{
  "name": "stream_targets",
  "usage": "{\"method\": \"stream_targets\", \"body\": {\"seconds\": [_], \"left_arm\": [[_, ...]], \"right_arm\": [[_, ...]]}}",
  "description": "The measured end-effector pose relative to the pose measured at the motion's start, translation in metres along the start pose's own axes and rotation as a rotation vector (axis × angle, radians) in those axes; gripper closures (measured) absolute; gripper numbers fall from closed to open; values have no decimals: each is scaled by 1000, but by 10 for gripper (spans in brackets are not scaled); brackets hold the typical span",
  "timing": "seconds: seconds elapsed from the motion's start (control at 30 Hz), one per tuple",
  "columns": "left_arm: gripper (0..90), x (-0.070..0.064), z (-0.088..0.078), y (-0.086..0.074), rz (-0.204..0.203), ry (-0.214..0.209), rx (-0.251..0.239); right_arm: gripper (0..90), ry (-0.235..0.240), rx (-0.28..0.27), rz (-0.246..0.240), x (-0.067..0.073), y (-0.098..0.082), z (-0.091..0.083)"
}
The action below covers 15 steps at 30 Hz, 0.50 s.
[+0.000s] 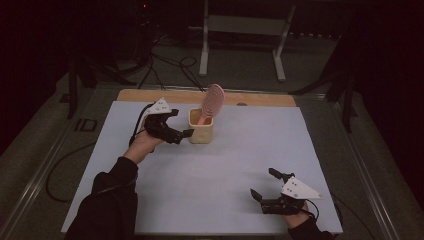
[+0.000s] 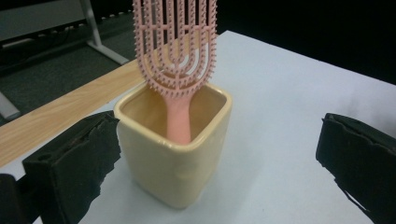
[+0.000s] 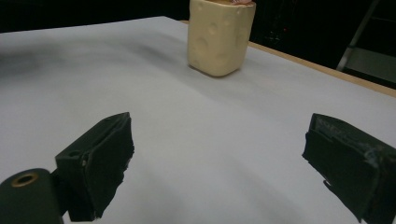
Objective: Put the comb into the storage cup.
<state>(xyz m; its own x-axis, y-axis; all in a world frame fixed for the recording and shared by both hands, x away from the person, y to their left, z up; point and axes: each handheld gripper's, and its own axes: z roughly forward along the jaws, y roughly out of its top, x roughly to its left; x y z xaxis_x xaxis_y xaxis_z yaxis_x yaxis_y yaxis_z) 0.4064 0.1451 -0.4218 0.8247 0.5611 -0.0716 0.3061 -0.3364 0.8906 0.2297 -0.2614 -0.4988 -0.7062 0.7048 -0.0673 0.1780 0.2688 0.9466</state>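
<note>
Presently, the left gripper (image 1: 184, 128) sits at the counter's (image 1: 225, 165) left rear, jaws spread wide and holding nothing, one of them just beside the near-left wall of the cream cup (image 1: 201, 131). The cup stands upright toward the rear middle of the counter, with the pink hairbrush (image 1: 211, 102) handle-down inside it, the head leaning up and to the right. The right gripper (image 1: 263, 184) rests well apart at the near right corner, jaws likewise spread and empty.
</note>
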Motion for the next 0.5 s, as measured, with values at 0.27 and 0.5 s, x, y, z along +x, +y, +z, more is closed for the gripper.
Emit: {"method": "stream_targets", "body": {"seconds": [0.27, 0.5], "left_arm": [[0, -2, -20, -11, 2, 13, 2], [0, -7, -37, -22, 5, 29, 3]], "right_arm": [[78, -1, 3, -3, 0, 0, 1], [79, 0, 2, -3, 0, 0, 1]]}}
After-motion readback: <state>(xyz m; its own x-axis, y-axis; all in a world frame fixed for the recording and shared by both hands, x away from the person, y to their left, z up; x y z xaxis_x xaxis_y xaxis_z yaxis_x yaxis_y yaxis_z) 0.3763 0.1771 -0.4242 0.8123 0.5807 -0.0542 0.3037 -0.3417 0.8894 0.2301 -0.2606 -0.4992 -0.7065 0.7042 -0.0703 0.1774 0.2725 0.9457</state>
